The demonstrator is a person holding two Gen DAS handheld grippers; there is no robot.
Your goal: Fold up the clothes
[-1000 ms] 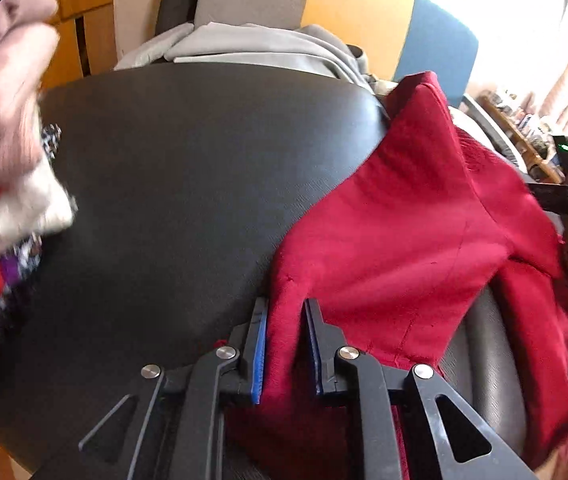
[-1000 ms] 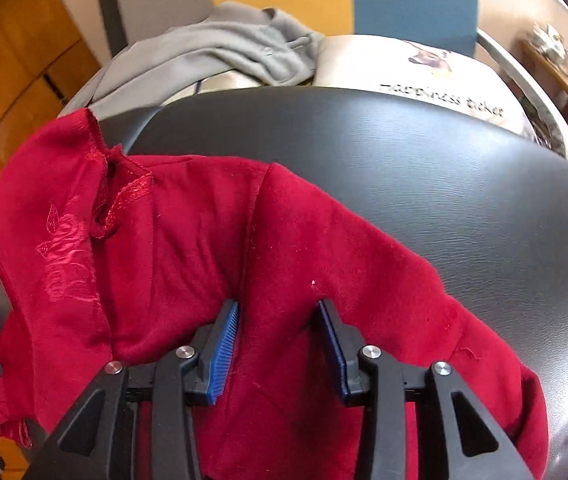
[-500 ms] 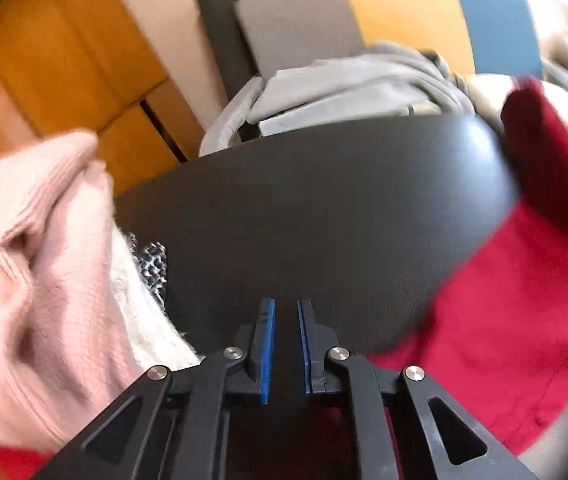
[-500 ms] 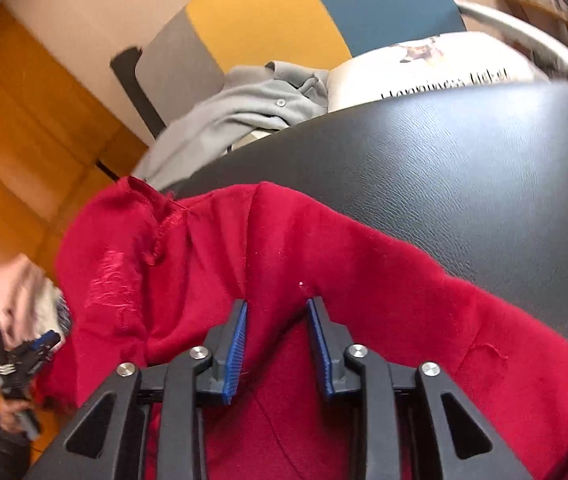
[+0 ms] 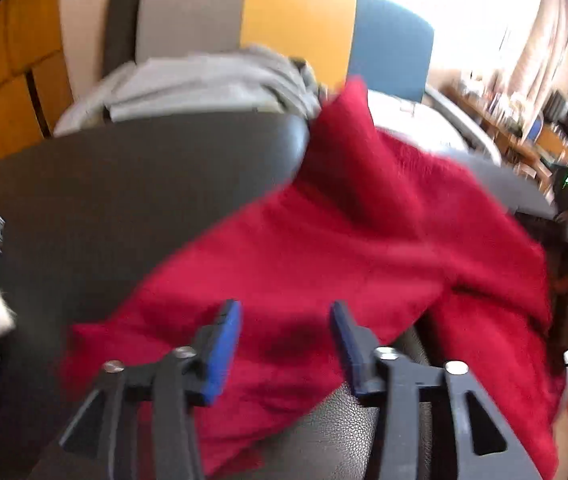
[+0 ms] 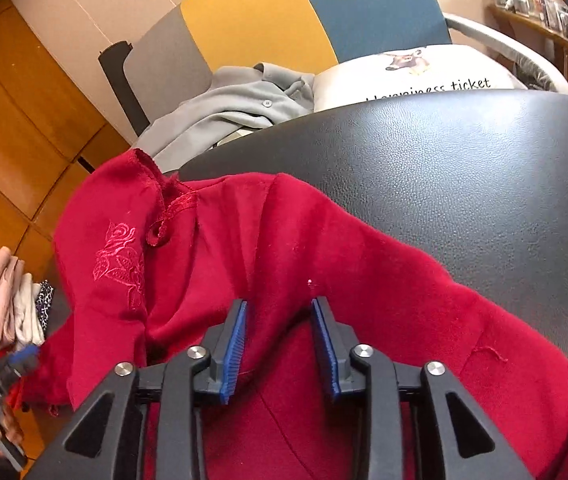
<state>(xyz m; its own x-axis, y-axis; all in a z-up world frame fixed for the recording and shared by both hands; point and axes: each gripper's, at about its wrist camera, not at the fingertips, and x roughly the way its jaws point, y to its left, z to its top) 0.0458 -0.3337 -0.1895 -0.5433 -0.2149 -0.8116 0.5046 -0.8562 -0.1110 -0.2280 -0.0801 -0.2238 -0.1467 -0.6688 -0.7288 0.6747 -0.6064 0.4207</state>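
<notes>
Red garment (image 6: 268, 248) sprawls crumpled across the near edge of the black desk (image 6: 464, 168), part spilling off its left edge; embroidered chest and collar face up. Early step, I'd say: spreading it flat before any fold. Left hand-held gripper (image 5: 284, 320) gapes wide over cloth, gripping nothing. Right hand-held gripper (image 6: 280, 316) also parted, cloth between jaws, unpinched. Next: pinch hem, pull flat.

Garment (image 6: 268, 248) on table (image 6: 464, 168), sweater (image 6: 228, 112) behind

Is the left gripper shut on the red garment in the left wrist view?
No: the left gripper is open, its blue pads spread apart over the red garment.
</notes>
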